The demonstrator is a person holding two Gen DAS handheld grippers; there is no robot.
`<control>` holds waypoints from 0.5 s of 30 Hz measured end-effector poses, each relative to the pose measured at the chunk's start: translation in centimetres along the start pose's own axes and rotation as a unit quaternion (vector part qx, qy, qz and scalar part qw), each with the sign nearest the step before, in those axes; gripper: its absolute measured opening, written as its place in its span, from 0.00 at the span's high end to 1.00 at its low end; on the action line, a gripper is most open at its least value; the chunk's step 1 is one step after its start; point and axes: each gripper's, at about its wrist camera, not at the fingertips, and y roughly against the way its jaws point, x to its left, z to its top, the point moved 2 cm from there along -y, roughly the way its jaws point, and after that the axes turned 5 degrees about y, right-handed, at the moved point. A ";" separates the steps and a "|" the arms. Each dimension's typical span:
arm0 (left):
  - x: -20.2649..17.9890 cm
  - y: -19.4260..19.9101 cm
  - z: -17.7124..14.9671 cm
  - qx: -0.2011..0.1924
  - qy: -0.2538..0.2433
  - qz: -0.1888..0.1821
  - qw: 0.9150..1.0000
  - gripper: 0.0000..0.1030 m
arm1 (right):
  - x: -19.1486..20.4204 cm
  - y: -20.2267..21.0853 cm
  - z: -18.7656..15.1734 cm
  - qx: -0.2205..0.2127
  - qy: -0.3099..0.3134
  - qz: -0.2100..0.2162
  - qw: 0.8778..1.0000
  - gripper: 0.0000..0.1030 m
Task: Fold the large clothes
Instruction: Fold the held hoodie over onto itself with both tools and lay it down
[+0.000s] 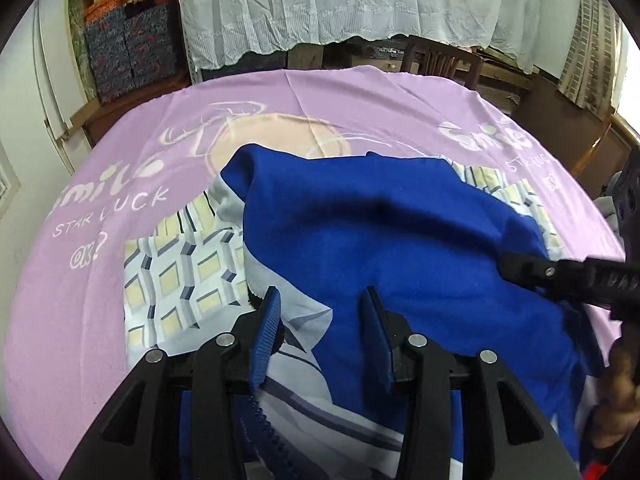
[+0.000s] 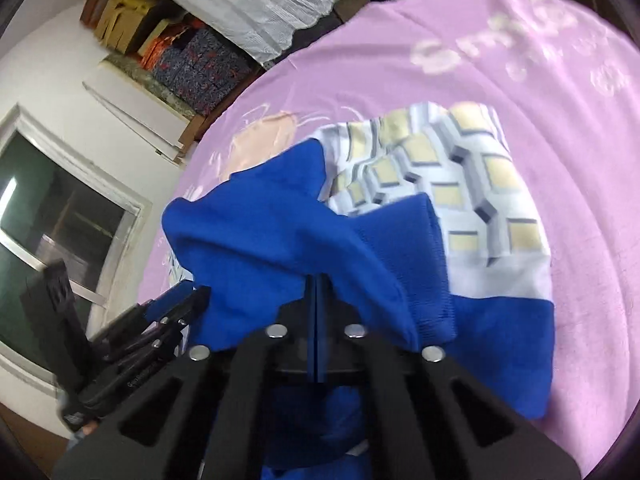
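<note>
A large blue garment [image 1: 400,232] with a white part printed in yellow and grey blocks [image 1: 180,276] lies bunched on a lilac sheet [image 1: 360,96]. My left gripper [image 1: 322,320] stands open low over the garment's near edge, with blue and white cloth and a zip showing under the gap between its pads. From the right, my right gripper [image 1: 510,268] comes in with its tip buried in the blue cloth. In the right wrist view that right gripper [image 2: 316,284] is shut, with the blue garment [image 2: 280,240] gathered over its tips. The left gripper [image 2: 180,296] sits at the lower left there.
The lilac sheet [image 2: 560,160] bears pale lettering and covers the whole work surface. Behind it hang a white lace cloth [image 1: 360,0] and a wooden chair [image 1: 440,60]. Patterned boxes [image 1: 128,48] stack at the back left. A hand [image 1: 616,400] holds the right gripper.
</note>
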 end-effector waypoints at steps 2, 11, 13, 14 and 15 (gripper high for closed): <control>-0.4 -0.1 -0.4 -0.009 -0.018 0.018 1.000 0.53 | -0.1 0.0 0.0 0.000 0.001 0.005 1.000 1.00; 0.0 5.2 -1.5 -0.023 -0.008 -0.030 0.999 0.52 | 4.6 5.4 -2.1 -0.052 0.081 0.004 0.995 0.76; -1.0 5.7 -3.0 -0.016 -0.035 -0.032 0.999 0.49 | 5.5 5.9 -3.4 -0.046 0.095 0.014 0.994 0.73; -1.6 5.3 -3.9 -0.003 -0.051 -0.029 0.998 0.48 | 5.8 5.7 -4.1 -0.035 0.100 0.012 0.994 0.72; -1.8 4.9 -4.4 0.006 -0.059 -0.025 0.998 0.48 | 5.8 5.3 -4.6 -0.022 0.102 0.007 0.994 0.72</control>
